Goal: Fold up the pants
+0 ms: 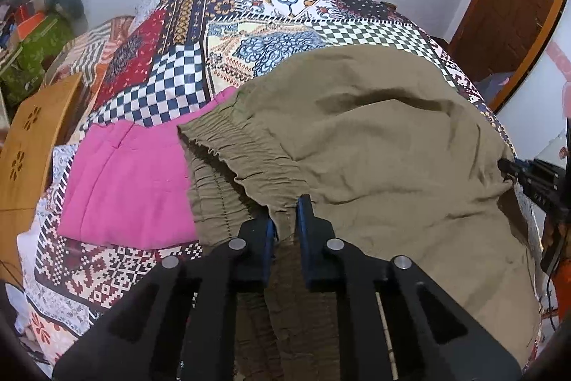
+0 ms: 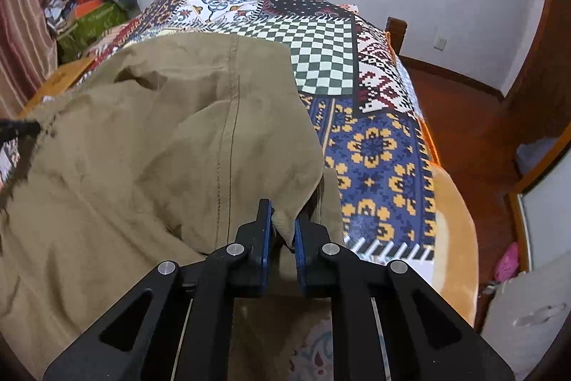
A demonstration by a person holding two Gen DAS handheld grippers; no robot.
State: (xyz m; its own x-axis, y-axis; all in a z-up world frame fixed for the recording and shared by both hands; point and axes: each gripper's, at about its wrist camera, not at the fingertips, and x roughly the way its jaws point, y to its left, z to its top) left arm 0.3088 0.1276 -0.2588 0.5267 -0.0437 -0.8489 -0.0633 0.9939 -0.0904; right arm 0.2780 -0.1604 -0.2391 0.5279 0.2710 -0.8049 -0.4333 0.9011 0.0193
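Note:
Olive-khaki pants (image 1: 374, 131) lie rumpled on a patchwork bed cover (image 1: 249, 13). My left gripper (image 1: 285, 220) is shut on the gathered elastic waistband (image 1: 228, 138) and lifts its edge. My right gripper (image 2: 284, 224) is shut on a corner of the pants (image 2: 171, 131) near the leg seam. The right gripper also shows at the right edge of the left wrist view (image 1: 528, 174), holding the far side of the cloth. The pants hang slack between the two grippers.
A folded pink garment (image 1: 125, 184) lies left of the pants. A wooden stool (image 1: 32, 138) stands at the bed's left. The bed's right edge (image 2: 453, 220) drops to a wooden floor (image 2: 474, 131). Clutter is piled in the far left corner (image 2: 89, 9).

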